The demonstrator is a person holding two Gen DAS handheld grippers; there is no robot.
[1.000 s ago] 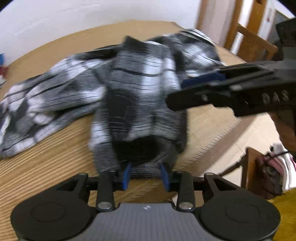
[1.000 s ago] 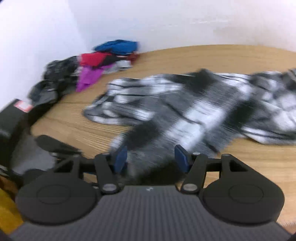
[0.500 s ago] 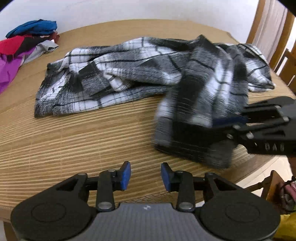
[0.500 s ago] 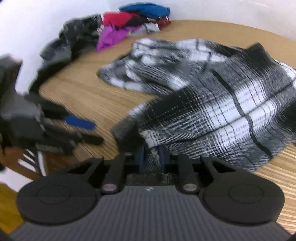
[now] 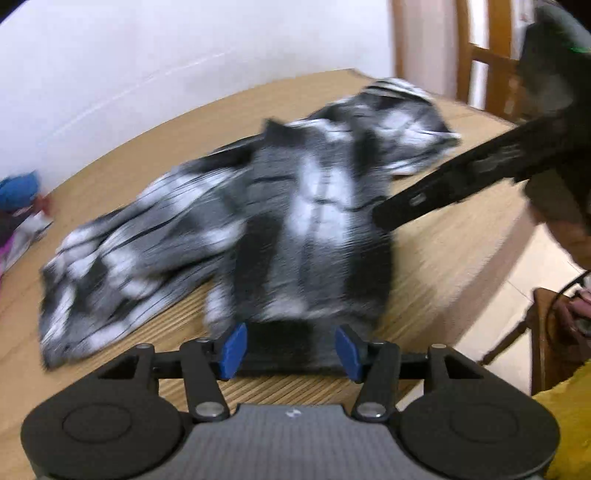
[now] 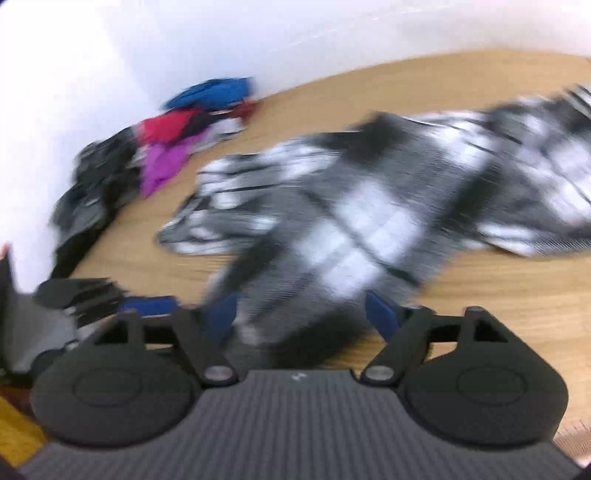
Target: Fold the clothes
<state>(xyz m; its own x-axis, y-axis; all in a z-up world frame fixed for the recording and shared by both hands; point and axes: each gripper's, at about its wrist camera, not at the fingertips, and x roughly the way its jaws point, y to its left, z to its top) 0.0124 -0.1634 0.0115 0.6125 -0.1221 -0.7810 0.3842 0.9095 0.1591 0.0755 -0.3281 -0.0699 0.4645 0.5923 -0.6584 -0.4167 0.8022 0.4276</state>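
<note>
We see a black-and-white plaid shirt (image 5: 303,221) lying crumpled on a round wooden table (image 5: 461,236); both views are motion-blurred.

Left wrist view: the left gripper (image 5: 291,349) sits at the near table edge. Its jaws are apart and opening. The near end of the shirt, a dark hem fold, lies between the blue pads (image 5: 233,347). We cannot tell from the blur whether the pads touch the cloth; they do not appear to press it. The rest of the shirt spreads away from the gripper toward the far side and to the left.

The right gripper (image 5: 380,216) enters this view from the right, its fingertips at the right edge of the shirt.

Right wrist view: the right gripper (image 6: 301,312) has its jaws wide apart and opening. A fold of the plaid shirt (image 6: 369,221) lies between the pads (image 6: 380,314) without being clamped. The shirt extends away and to the right across the table (image 6: 498,295).

A pile of coloured clothes (image 6: 184,125) lies at the far left table edge, against the white wall (image 6: 258,33), well apart from the shirt. A wooden chair (image 5: 487,59) stands beyond the table.
</note>
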